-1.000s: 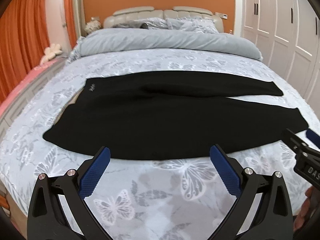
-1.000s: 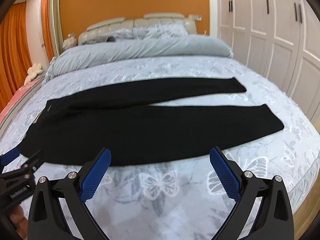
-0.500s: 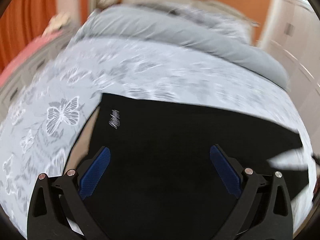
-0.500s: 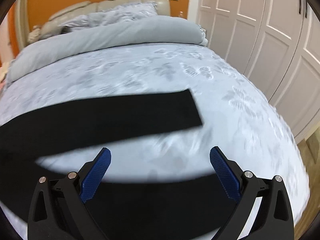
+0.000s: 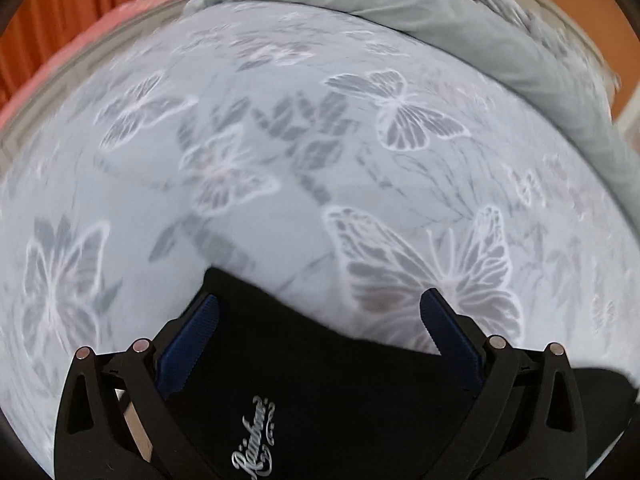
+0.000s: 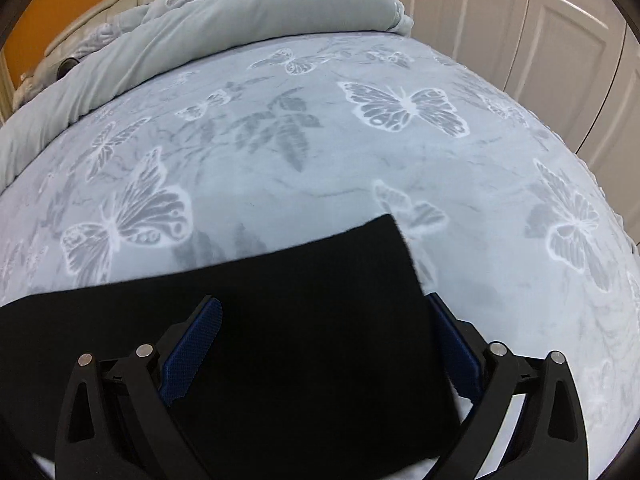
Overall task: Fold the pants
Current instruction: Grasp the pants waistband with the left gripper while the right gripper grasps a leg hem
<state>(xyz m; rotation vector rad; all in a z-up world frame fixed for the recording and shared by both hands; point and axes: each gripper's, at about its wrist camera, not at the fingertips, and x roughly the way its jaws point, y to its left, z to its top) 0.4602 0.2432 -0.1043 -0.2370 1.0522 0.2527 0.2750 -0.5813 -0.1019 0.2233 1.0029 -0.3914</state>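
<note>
The black pants lie flat on the butterfly-print bed cover [image 5: 320, 160]. In the left wrist view their waistband corner [image 5: 320, 380], with a white script logo [image 5: 254, 448], sits between the fingers of my left gripper [image 5: 320, 298]. Its jaws are closing, but the blue pads stand apart from the cloth. In the right wrist view the end of a pant leg [image 6: 300, 360] lies between the wide-open fingers of my right gripper [image 6: 324, 300]. The hem's right edge covers part of the right finger [image 6: 460, 360].
A rolled grey duvet [image 6: 240, 20] lies across the head of the bed, also visible in the left wrist view [image 5: 480, 20]. White wardrobe doors [image 6: 540, 20] stand beyond the bed's right side. An orange curtain [image 5: 60, 20] hangs at the left.
Both grippers have swept forward and down from the bed's near edge onto the pants. The left now straddles the waistband corner, the right the leg end.
</note>
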